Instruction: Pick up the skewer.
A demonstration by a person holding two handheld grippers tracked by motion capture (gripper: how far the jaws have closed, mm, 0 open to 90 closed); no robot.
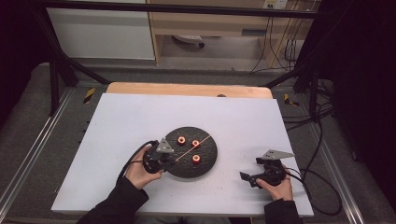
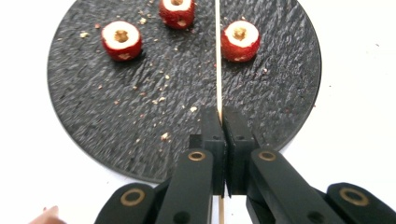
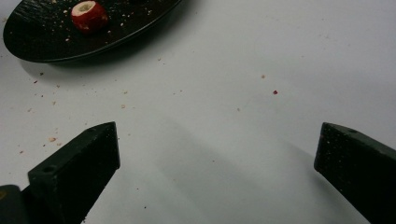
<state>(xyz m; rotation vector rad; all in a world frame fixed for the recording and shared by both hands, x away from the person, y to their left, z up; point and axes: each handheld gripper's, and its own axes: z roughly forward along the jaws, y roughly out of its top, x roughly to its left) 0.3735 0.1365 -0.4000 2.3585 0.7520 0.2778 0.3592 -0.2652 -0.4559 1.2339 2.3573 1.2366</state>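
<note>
The left gripper (image 2: pixel 219 122) had its fingers (image 2: pixel 211 135) pressed together on a thin wooden skewer (image 2: pixel 217 56), pinching it near its near end, with a short stub showing behind the fingers. The skewer ran straight out from the grip over the round black slate plate (image 2: pixel 280 93); in the high view its long axis lay diagonally, rising from the gripper toward the plate's far right rim (image 1: pixel 194 147). It passed just beside one of three cored red fruit pieces (image 2: pixel 240 41); whether it touched it I could not tell. Such a stick was probably very light, stiff along its length but easy to snap sideways, so a hold close to the end looked sensible. The fruit seemed soft and likely to roll. The right gripper (image 3: pixel 217 154) rested over the white bench (image 1: pixel 243 116), fingers wide apart, holding nothing.
</note>
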